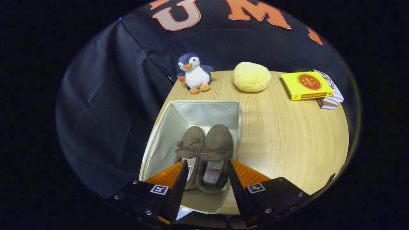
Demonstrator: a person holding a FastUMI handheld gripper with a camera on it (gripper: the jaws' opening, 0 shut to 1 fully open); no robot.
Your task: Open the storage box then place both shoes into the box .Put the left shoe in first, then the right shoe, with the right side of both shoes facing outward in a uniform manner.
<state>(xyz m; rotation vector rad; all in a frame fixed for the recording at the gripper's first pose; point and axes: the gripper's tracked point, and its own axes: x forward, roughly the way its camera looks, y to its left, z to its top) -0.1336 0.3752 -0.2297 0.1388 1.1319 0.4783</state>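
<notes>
The tongs (pixel 206 174) are held spread above the near end of the open storage box (pixel 166 134), with nothing pinched between them. Inside the box, the left shoe (pixel 190 145) and the right shoe (pixel 217 150) are laid side by side, touching, toes pointing away. Beyond, on the tabletop (pixel 287 137), a plush penguin (pixel 195 73), a yellow cushion (pixel 251 77) and stacked books (pixel 311 85) are seen.
</notes>
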